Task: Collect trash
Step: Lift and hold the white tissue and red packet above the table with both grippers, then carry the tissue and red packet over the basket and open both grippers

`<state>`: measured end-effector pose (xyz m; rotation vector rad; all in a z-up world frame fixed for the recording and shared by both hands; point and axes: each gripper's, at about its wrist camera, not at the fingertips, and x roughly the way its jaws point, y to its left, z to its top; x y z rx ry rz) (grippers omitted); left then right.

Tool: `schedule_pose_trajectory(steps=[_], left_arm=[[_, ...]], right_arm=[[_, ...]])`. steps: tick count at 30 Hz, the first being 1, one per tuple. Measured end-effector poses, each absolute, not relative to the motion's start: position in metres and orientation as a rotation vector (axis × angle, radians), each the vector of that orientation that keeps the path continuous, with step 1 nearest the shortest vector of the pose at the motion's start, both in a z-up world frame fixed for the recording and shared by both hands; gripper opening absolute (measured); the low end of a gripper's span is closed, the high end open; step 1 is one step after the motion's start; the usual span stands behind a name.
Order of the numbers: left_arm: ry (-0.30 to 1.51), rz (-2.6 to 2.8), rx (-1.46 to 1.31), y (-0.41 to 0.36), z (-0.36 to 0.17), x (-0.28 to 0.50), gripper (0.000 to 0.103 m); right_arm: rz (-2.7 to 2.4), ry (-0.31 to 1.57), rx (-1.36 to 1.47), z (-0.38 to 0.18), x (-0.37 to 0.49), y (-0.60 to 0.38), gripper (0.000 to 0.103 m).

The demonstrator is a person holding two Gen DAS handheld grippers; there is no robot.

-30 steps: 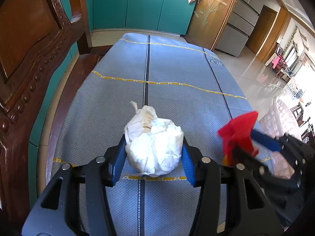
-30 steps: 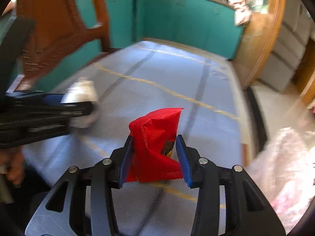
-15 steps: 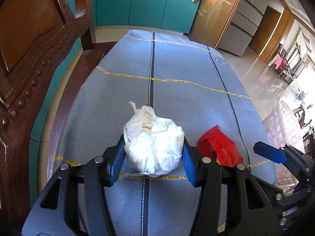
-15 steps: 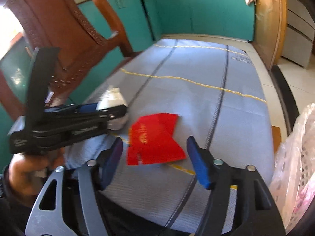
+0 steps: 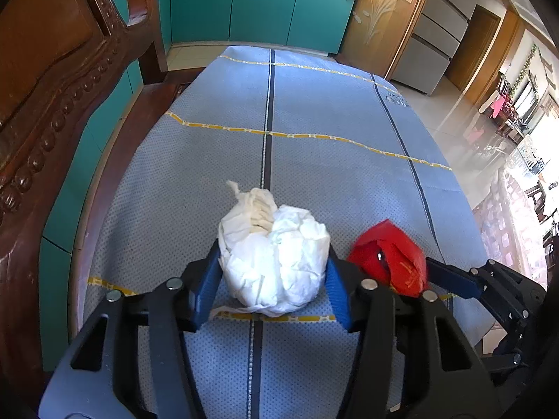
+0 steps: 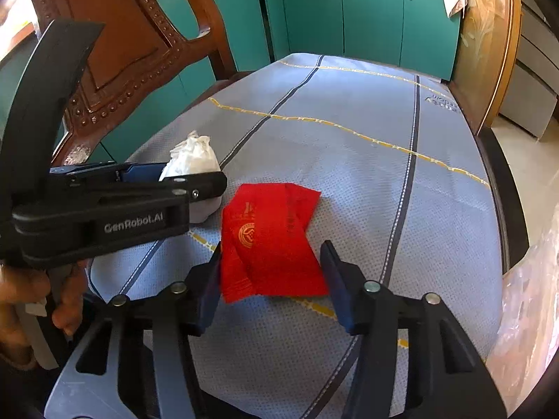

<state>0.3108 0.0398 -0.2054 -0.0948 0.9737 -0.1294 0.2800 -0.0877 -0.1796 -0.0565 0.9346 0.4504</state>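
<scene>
A crumpled white paper wad [image 5: 276, 258] sits between the blue pads of my left gripper [image 5: 273, 262], which is shut on it just above the cloth. In the right wrist view the same wad [image 6: 192, 153] shows behind the left gripper [image 6: 201, 179]. A red wrapper [image 6: 272, 237] lies flat on the table between the pads of my right gripper [image 6: 271, 249]. Those jaws are closing, with the pads at the wrapper's two edges and not squeezing it. From the left wrist view the red wrapper [image 5: 387, 262] lies right of the wad, with one right finger [image 5: 450, 281] beside it.
The table [image 5: 314, 104] wears a blue-grey cloth with yellow and dark lines. A carved wooden chair [image 5: 52, 104] stands along its left side. Teal cabinets [image 5: 262, 0] fill the back. A translucent plastic bag [image 6: 531, 296] hangs at the table's right edge. A hand [image 6: 21, 296] holds the left gripper.
The right gripper carried the red wrapper in the air, released it onto the cloth with jaws wide, and now its jaws have narrowed around it. The left gripper keeps holding the wad in place.
</scene>
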Motion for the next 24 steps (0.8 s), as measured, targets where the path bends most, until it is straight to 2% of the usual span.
schedule_pose_trajectory(steps=[9,14,24], left_arm=[[0.882,-0.107,-0.046,0.036,-0.189,0.301,0.049],[0.75,-0.022,0.07,0.024,-0.164,0.28,0.049],[0.606,-0.11,0.101,-0.031,-0.108,0.229,0.049]], right_arm=[[0.361,0.88,-0.037,-0.159,0.267,-0.117,0.052],[0.321,0.818,-0.029,-0.136,0.255,-0.136,0.052],[0.241,0.684,0.04,-0.083,0.223,-0.206,0.052]])
